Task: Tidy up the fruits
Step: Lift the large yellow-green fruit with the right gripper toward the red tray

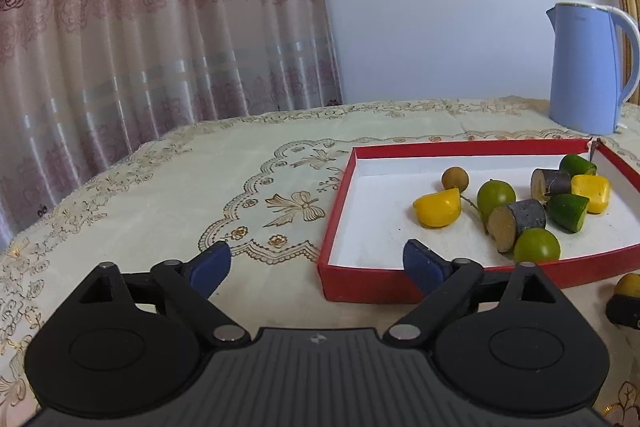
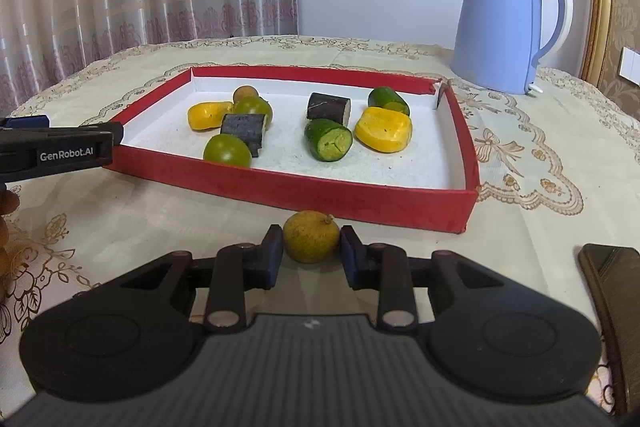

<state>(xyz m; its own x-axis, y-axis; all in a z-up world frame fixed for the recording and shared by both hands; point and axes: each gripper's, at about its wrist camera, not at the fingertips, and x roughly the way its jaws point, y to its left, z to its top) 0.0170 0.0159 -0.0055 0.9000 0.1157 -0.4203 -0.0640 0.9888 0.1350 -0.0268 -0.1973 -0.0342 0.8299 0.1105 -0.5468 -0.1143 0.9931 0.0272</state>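
The red tray [image 2: 280, 187] on the bench [image 2: 120, 219] collects the cut fruit pieces, keeping them together. One small yellow-brown fruit [image 2: 311, 237] sits outside, just before the tray's near wall, clenched between the pads of the right gripper [image 2: 308, 251], probably bound for the tray. The left gripper [image 1: 316, 265] stands spread wide and empty by the tray's corner.

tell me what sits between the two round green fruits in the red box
A dark cut cylinder piece lies between the green fruits and in the red box; the right wrist view shows it best.
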